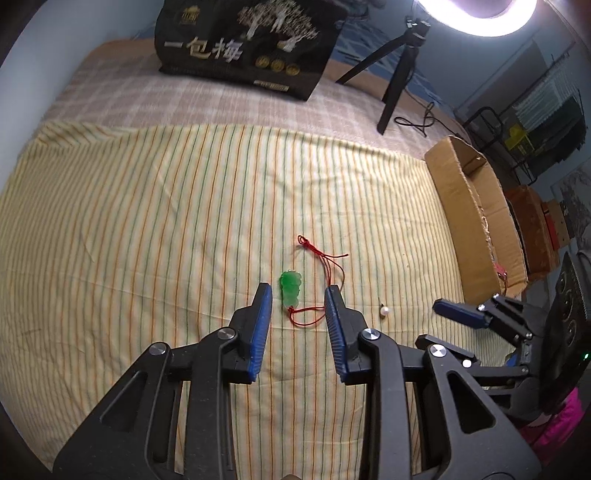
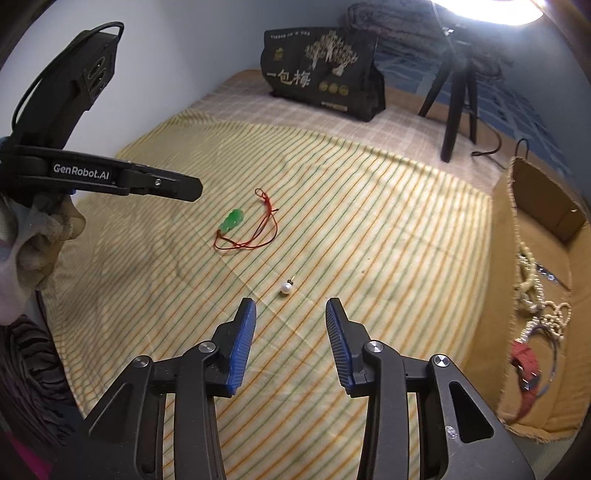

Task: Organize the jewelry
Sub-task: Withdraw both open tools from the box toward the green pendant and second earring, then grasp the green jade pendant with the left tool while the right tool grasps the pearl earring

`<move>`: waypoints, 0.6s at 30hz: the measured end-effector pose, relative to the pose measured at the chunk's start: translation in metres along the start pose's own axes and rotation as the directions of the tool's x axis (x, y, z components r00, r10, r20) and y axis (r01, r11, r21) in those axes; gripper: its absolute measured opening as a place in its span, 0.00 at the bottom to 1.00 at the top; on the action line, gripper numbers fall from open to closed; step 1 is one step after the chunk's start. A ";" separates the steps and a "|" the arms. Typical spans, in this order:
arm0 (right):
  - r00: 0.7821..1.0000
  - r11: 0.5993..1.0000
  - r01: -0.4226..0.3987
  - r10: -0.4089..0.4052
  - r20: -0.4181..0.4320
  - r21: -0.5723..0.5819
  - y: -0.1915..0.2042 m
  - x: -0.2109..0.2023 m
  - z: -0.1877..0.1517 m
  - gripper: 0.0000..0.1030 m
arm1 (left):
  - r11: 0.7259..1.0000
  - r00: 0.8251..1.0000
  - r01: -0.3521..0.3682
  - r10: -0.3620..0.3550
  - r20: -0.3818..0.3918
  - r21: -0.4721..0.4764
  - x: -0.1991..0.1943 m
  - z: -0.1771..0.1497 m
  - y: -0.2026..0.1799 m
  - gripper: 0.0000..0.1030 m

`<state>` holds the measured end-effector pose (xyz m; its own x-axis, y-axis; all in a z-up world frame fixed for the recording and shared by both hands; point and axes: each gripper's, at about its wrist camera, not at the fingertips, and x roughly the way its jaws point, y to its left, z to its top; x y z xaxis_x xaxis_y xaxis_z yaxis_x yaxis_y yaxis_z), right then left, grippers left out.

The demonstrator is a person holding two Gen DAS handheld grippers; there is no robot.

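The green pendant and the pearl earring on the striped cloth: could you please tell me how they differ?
The green pendant is green and elongated; the pearl earring is white and round. The pendant is larger and trails a red cord; the earring has only a short post. Both lie loose on the striped cloth, outside the cardboard box.

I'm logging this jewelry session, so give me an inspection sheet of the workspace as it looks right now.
Surface: striped cloth over a checked cover.
Job's things: green pendant on a red cord and a pearl stud lie loose on the cloth; cardboard box at the right already holds jewelry.
Clutter: black bag at the far edge.
Grippers: left gripper open around the pendant; right gripper open just short of the stud.
Cables: black cable by the tripod.
Surroundings: ring light, wall, shelving.
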<state>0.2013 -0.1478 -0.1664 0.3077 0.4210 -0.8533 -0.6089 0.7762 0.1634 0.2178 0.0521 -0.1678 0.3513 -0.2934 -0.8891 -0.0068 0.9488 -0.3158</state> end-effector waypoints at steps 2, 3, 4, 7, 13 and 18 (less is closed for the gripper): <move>1.000 1.000 -0.008 0.008 -0.010 0.003 0.000 0.007 0.001 0.30 | 1.000 1.000 0.002 -0.003 -0.015 -0.019 0.006 0.002 0.004 0.28; 1.000 1.000 -0.012 0.012 -0.016 0.005 -0.001 0.010 0.001 0.30 | 0.999 1.000 0.004 -0.004 -0.025 -0.032 0.011 0.002 0.006 0.28; 1.000 1.000 -0.013 0.014 -0.019 0.005 -0.001 0.012 0.002 0.30 | 0.999 0.999 0.004 -0.005 -0.031 -0.035 0.013 0.004 0.006 0.28; 1.000 1.000 -0.012 0.012 -0.028 0.005 0.000 0.018 0.002 0.30 | 0.999 0.999 -0.001 -0.001 -0.047 -0.042 0.021 0.005 0.008 0.28; 0.999 1.000 -0.005 0.006 -0.041 0.003 -0.002 0.025 0.004 0.30 | 1.000 0.998 -0.018 0.016 -0.067 -0.022 0.033 0.006 0.003 0.28; 0.999 1.000 -0.003 0.003 -0.046 0.003 -0.003 0.029 0.006 0.30 | 0.999 0.996 -0.037 0.037 -0.085 0.000 0.046 0.008 -0.002 0.28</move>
<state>0.2158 -0.1349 -0.1889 0.2720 0.4012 -0.8747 -0.6076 0.7764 0.1672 0.2417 0.0374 -0.2054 0.2700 -0.2671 -0.9251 -0.0203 0.9590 -0.2828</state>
